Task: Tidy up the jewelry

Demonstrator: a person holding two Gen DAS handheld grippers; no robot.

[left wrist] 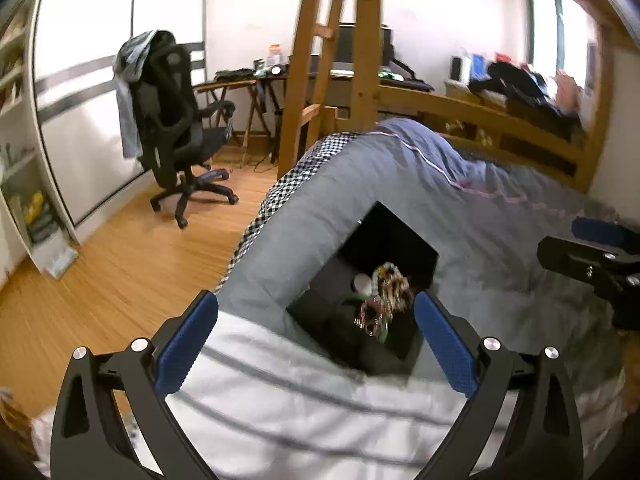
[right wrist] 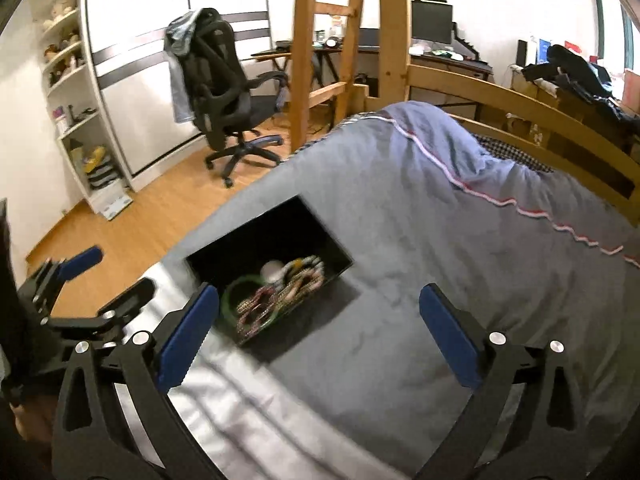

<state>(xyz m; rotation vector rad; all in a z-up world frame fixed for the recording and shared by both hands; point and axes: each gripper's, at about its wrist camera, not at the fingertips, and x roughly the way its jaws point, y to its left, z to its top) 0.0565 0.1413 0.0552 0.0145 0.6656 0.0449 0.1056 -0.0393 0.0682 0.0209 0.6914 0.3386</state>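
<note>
A bedroom lies ahead of me: wooden floor (right wrist: pixel 132 216), a black office chair (right wrist: pixel 224 92) with a garment slung over its back, a desk crowded with screens behind the timber posts of a loft bed (right wrist: pixel 392 32). I am over the bed, where a grey-blue quilt (right wrist: pixel 440 208) covers most of the mattress and a pale striped cloth (left wrist: pixel 320 400) lies nearest me.

On the quilt sits a black box (right wrist: pixel 312 216), open at the top, its lid not in sight. Inside is a heap of jewelry (right wrist: pixel 280 288): beaded strands, a green bangle and a pale round piece. The pieces are blurred and tangled, so I cannot count them or tell them apart.

My left gripper (left wrist: pixel 316 340) has its blue pads spread wide, nothing between them, with the box just beyond the tips. My right gripper (right wrist: pixel 316 332) is likewise spread wide and empty, the box ahead and to its left. Each gripper shows only partly at the edge of the other's view, cut off by the frame.
</note>
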